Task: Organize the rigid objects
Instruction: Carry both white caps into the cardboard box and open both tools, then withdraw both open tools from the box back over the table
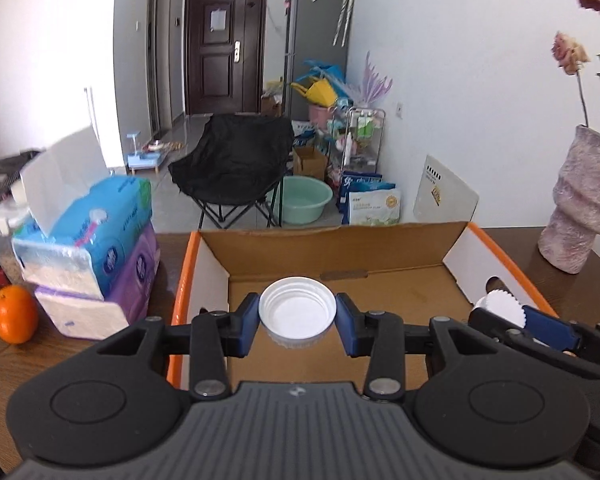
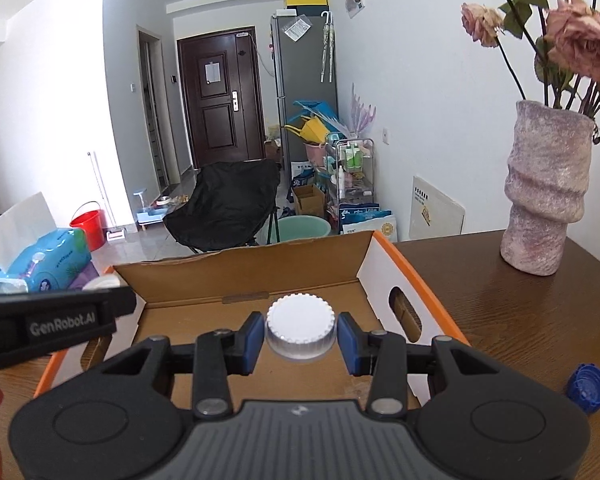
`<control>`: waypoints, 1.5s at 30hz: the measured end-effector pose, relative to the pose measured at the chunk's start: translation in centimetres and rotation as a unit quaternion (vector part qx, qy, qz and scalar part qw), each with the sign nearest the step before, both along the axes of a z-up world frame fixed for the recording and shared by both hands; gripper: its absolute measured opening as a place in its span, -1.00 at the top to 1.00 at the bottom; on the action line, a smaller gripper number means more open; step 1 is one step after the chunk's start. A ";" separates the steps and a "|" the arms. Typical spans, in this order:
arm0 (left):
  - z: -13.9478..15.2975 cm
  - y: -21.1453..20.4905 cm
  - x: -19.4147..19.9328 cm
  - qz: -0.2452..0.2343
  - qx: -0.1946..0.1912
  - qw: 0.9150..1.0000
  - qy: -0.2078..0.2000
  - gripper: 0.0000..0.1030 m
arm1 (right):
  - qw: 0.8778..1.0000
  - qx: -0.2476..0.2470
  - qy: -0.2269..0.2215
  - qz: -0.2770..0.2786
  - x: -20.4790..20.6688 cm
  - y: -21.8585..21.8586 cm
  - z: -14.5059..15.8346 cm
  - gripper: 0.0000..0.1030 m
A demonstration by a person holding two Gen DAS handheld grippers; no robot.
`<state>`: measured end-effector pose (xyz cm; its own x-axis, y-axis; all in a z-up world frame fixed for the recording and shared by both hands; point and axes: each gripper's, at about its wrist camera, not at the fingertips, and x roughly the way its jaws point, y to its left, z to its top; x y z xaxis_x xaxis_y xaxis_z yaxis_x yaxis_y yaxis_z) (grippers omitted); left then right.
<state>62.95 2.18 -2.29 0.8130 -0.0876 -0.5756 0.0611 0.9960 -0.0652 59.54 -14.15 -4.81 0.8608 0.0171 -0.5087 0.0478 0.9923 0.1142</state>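
Note:
My left gripper [image 1: 297,317] is shut on a white bottle cap [image 1: 297,312], hollow side up, held above the open cardboard box [image 1: 340,248]. My right gripper [image 2: 300,334] is shut on a second white ribbed cap [image 2: 300,330], top side up, also above the box [image 2: 244,276]. The right gripper with its cap [image 1: 502,307] shows at the right of the left wrist view. The left gripper's side [image 2: 52,324] shows at the left of the right wrist view. A blue cap [image 2: 588,388] lies on the table to the right of the box.
The box has an orange rim and stands on a dark wooden table [image 2: 500,312]. A pink vase [image 2: 546,192] with dried roses stands to the right. Stacked tissue packs [image 1: 92,248] and an orange [image 1: 13,314] sit left of the box.

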 end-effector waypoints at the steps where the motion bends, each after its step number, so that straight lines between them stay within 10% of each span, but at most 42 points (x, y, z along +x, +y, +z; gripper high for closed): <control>1: -0.4 0.1 0.3 0.001 -0.001 1.000 0.003 0.21 | 1.000 -0.003 -0.004 0.000 0.1 0.0 -0.3 0.24; 15: -1.6 0.1 0.0 -0.018 0.009 1.000 -0.003 0.05 | 1.000 -0.012 0.014 -0.010 0.9 -0.2 -2.4 0.22; 19: -1.2 0.2 -0.3 0.005 0.017 1.000 -0.018 -0.63 | 0.999 -0.020 0.011 -0.031 0.7 -0.5 -2.3 -0.71; 24: -0.6 0.4 -0.8 0.010 0.014 0.999 -0.031 -0.95 | 0.999 -0.017 0.010 -0.039 0.7 -1.0 -2.0 -0.85; 45: 4.1 3.0 -4.9 0.027 -0.014 0.998 -0.061 -1.00 | 0.999 -0.026 -0.007 -0.040 -1.7 -0.4 0.9 -1.00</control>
